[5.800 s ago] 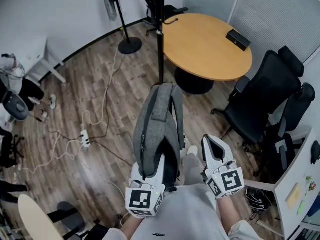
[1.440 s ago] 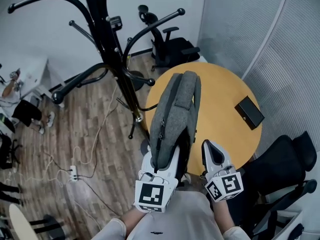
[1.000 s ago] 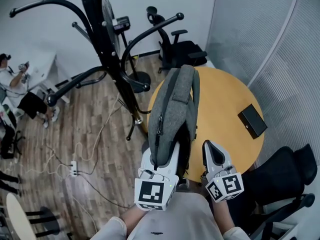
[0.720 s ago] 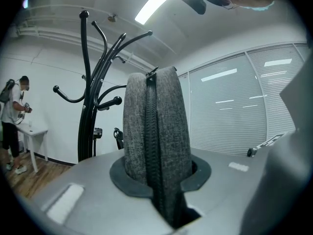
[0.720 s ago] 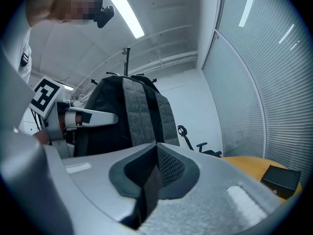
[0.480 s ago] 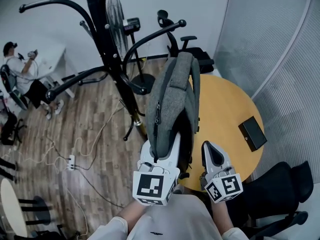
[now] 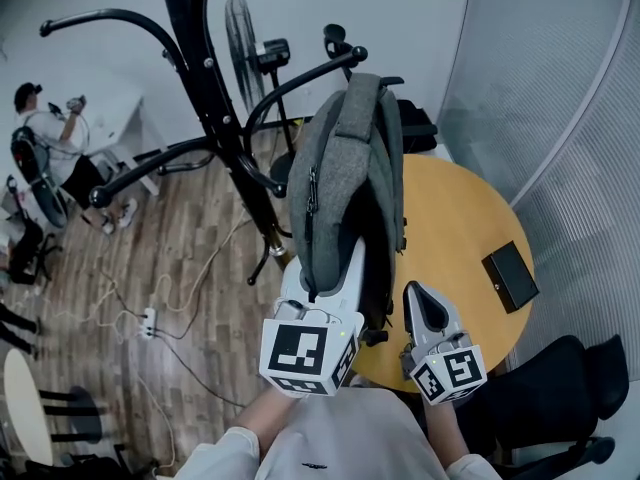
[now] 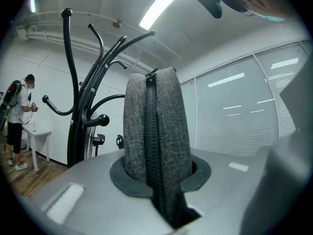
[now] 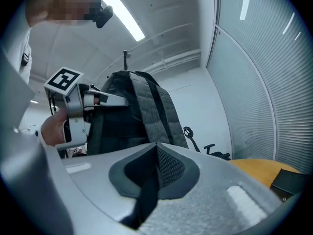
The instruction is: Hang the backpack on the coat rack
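Observation:
The grey backpack (image 7: 345,178) stands upright in the air, with my left gripper (image 7: 325,273) shut on its lower zipper edge. In the left gripper view the backpack (image 8: 154,141) fills the gap between the jaws. The black coat rack (image 7: 215,98) rises just left of the bag, and one hook arm (image 7: 300,78) reaches beside the bag's top. My right gripper (image 7: 425,308) hangs to the right of the bag, shut on nothing. In the right gripper view its pads (image 9: 166,165) meet, and beyond them are the backpack's straps (image 9: 146,111) and the left gripper (image 9: 78,111).
A round wooden table (image 7: 460,238) with a black box (image 7: 510,278) lies below the bag to the right. A fan (image 7: 245,38) and an office chair (image 7: 415,128) stand behind. Cables and a power strip (image 7: 148,320) lie on the floor; a person (image 7: 50,143) sits far left.
The left gripper has lifted the backpack higher, so its top now sits level with the rack's hook arm. The right gripper has shifted only slightly.

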`<action>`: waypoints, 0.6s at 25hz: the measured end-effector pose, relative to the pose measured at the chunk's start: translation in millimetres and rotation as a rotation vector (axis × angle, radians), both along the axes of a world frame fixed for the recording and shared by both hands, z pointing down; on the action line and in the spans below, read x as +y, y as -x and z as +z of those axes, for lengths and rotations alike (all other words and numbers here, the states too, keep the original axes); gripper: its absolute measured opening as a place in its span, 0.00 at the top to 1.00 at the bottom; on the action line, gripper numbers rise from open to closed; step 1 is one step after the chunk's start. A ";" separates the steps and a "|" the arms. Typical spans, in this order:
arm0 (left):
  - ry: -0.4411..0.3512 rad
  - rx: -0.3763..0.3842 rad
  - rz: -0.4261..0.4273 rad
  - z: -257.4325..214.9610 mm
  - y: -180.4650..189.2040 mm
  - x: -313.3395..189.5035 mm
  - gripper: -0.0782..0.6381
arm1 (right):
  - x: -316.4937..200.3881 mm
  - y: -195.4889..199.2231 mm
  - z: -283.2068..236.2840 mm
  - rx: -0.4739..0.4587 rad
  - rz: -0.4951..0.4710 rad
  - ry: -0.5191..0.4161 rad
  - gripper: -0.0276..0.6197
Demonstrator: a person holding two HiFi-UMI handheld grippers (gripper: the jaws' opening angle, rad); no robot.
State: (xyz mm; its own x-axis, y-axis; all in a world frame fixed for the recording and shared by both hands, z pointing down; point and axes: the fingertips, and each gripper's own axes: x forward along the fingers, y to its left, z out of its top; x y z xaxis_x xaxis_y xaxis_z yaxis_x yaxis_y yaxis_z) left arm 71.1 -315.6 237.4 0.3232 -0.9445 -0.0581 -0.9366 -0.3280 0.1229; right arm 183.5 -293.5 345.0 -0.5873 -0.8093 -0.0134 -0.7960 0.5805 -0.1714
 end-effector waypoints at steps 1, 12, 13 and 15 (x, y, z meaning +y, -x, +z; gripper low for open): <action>-0.002 0.000 -0.002 -3.3 -1.4 -3.9 0.74 | -1.6 -0.5 0.0 -0.004 -0.002 -0.001 0.95; -0.004 0.019 -0.009 -20.7 -14.3 -38.2 0.74 | -18.1 -2.1 1.8 -0.032 -0.016 0.003 0.95; 0.001 0.028 -0.014 -20.9 -13.8 -41.6 0.74 | -18.8 -1.6 2.8 -0.034 -0.019 0.003 0.95; 0.008 0.040 -0.024 -22.2 -14.3 -47.6 0.74 | -19.8 -1.7 4.6 -0.040 -0.020 0.004 0.95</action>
State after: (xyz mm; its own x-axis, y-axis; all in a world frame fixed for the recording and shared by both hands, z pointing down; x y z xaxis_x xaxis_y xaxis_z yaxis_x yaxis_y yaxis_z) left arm 85.5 -363.2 215.2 0.2984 -0.9523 -0.0631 -0.9383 -0.3048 0.1632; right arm 185.2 -313.3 349.6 -0.6026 -0.7973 -0.0339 -0.7766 0.5957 -0.2050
